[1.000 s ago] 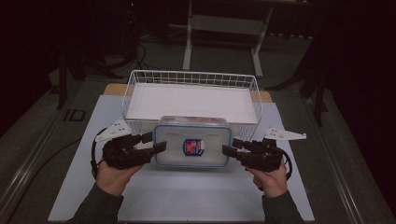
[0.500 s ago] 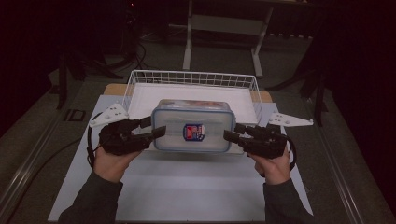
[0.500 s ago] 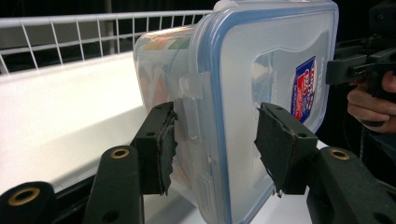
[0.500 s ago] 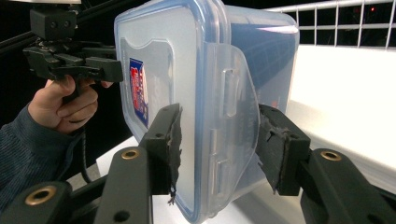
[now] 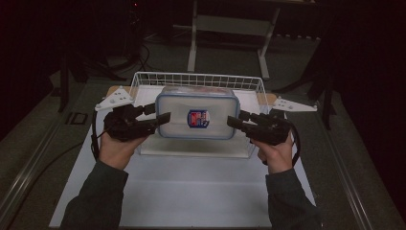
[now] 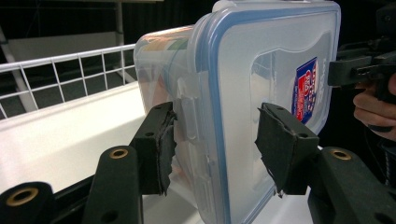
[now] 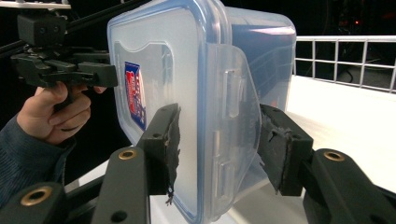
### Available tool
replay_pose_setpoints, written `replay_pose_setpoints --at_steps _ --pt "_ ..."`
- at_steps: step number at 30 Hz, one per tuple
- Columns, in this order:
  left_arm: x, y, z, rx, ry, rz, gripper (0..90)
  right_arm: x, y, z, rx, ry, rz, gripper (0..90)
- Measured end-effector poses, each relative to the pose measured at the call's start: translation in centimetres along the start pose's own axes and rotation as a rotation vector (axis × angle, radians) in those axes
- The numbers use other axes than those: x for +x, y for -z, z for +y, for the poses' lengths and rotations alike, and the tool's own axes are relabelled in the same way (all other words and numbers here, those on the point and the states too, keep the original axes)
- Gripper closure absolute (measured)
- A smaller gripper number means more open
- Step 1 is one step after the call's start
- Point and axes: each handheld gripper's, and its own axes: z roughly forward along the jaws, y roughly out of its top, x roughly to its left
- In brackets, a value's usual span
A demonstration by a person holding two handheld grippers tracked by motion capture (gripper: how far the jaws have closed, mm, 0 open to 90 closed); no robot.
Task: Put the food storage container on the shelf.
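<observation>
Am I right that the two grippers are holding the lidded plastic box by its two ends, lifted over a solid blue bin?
Not quite: in the high view it is a white wire basket, not a solid blue bin. The rest holds: the left gripper and right gripper hold the box by its ends above it.

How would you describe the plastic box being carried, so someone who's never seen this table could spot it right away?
Find the white wire basket at the far end of the white mat. Held above its near edge, between the left tongs and the right tongs, is a clear rectangular container. Its blue-rimmed snap lid with a red-and-blue sticker sets it apart.
</observation>
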Motion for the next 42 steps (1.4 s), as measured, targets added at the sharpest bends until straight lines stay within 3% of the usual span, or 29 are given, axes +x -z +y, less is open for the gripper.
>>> replay_pose_setpoints --at_steps 8,18,25,42 --pt "1.1 -1.2 0.5 0.008 0.004 0.016 46.6 -1.2 -1.1 0.4 0.010 -0.024 -0.024 48.7" --pt "1.9 -2.1 0.8 0.003 0.045 0.023 45.1 -2.4 -1.8 0.8 0.011 -0.077 -0.022 48.9" --pt "2.2 -2.6 1.2 0.009 0.080 0.032 44.2 -3.0 -2.1 1.2 0.014 -0.144 -0.020 48.9" --pt "3.1 -3.6 1.9 0.014 0.159 0.040 42.9 -3.6 -2.7 2.2 0.033 -0.198 -0.050 47.9"
